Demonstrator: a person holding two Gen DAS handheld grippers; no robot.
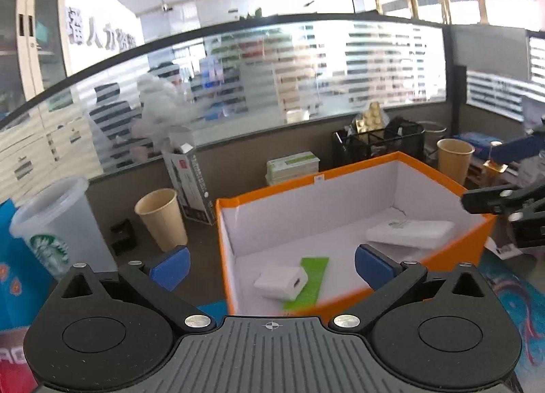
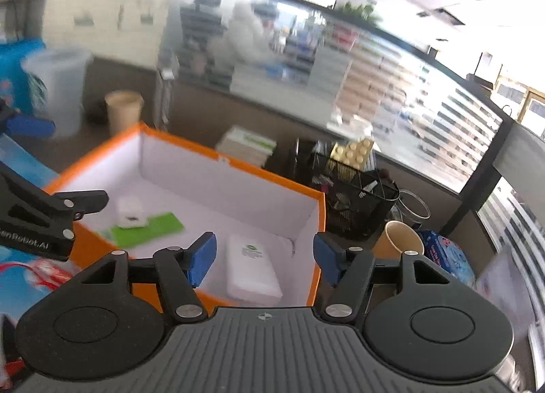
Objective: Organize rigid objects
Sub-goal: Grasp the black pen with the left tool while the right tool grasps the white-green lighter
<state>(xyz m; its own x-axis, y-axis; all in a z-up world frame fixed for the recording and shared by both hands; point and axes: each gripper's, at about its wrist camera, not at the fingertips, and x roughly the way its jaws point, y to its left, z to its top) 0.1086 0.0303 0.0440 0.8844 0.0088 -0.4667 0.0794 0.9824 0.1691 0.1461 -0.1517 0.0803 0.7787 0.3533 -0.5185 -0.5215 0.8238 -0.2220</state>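
The left gripper stood with jaws apart and empty, as did the right gripper. Both hung above the near rim of the orange box. Inside lay a white adapter on a green card at 6 o'clock, and a flat white case at 3 o'clock. By judgement, a placement was complete; the next move called for fetching another loose item, perhaps a paper cup at 9 o'clock. The table surface beneath both grippers was hidden, and motion blur obscured the right view.
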